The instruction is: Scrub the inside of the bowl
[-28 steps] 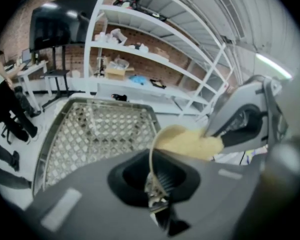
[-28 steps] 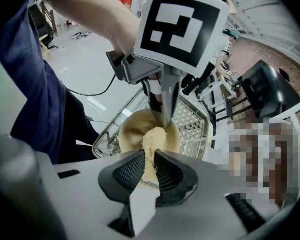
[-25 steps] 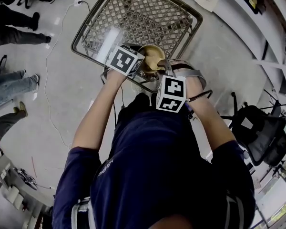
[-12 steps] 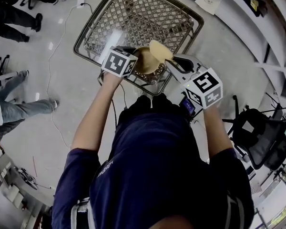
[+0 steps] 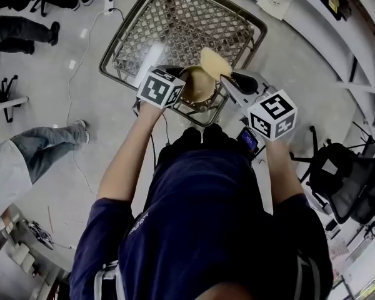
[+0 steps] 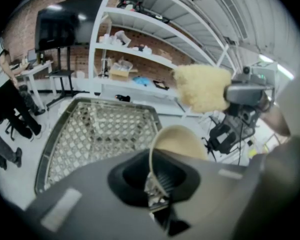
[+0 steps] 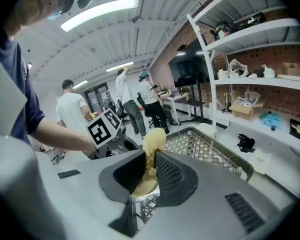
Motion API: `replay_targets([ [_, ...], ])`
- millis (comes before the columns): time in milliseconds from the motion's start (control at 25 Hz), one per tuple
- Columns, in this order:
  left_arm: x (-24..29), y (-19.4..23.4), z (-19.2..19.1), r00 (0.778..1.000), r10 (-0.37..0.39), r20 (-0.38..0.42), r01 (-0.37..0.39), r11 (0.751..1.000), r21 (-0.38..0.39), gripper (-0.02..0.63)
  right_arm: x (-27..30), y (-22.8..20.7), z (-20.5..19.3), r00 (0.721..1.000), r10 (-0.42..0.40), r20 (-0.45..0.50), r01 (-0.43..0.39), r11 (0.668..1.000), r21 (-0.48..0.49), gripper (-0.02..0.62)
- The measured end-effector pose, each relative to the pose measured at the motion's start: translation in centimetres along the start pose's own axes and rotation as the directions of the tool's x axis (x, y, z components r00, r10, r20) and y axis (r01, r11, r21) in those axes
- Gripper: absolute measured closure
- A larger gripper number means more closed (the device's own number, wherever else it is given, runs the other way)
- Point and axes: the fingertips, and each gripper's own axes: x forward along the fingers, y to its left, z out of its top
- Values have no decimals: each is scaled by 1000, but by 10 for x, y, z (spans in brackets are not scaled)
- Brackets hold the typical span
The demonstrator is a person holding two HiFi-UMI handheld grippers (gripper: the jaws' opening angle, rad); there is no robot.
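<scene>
A tan bowl (image 5: 197,84) is tipped on its side over the near edge of the mesh table (image 5: 175,17). My left gripper (image 5: 180,87) is shut on its rim; in the left gripper view the rim (image 6: 176,140) stands up between the jaws. My right gripper (image 5: 230,79) is shut on a yellow sponge (image 5: 214,62), which hangs in the air just beyond the bowl's far rim, outside it. In the right gripper view the sponge (image 7: 153,143) sticks out past the jaws, with the left gripper's marker cube (image 7: 104,126) behind it.
The mesh table (image 6: 97,129) stretches away ahead of me. White shelving (image 6: 140,39) stands behind it. People's legs (image 5: 44,139) are at the left, a floor cable (image 5: 69,86) trails nearby, and a black office chair (image 5: 347,183) sits at the right.
My right gripper has lifted the sponge out of the bowl and swung right and up. The left gripper and bowl barely shifted. A person at the left has walked nearer.
</scene>
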Motion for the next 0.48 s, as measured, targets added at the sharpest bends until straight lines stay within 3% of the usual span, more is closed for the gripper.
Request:
replay_targets([
  [480, 8, -10, 5, 1000, -9, -12, 10, 1000, 19, 595, -11, -14, -14, 999, -34, 3, 34, 999, 36, 543],
])
